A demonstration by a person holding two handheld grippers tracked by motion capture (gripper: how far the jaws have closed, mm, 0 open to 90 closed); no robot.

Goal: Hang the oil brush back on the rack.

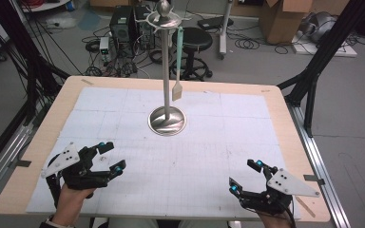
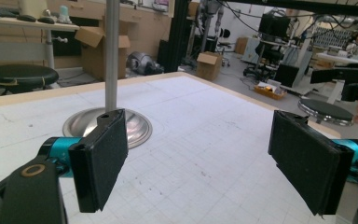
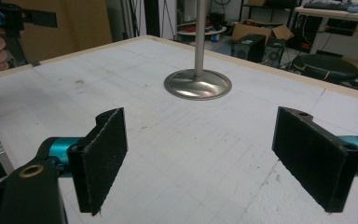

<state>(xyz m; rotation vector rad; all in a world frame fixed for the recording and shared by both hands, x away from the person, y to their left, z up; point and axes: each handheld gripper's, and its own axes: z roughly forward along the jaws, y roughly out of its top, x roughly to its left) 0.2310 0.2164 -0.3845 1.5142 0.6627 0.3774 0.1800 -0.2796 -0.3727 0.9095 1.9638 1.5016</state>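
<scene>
Hanging from the metal stand (image 1: pixel 167 71) mid-table, a spatula (image 1: pixel 177 61) is seen. No writing is legible. Both left gripper (image 1: pixel 111 156) and right gripper (image 1: pixel 244 175) are spread empty over gridded white table (image 1: pixel 195 156); cluttered lab beyond.

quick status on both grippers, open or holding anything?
Left gripper: open, nothing between its jaws.
Right gripper: open, nothing between its jaws.

Black left gripper (image 1: pixel 110 157), teal joints, grey three-cornered plates, black padded jaws
</scene>
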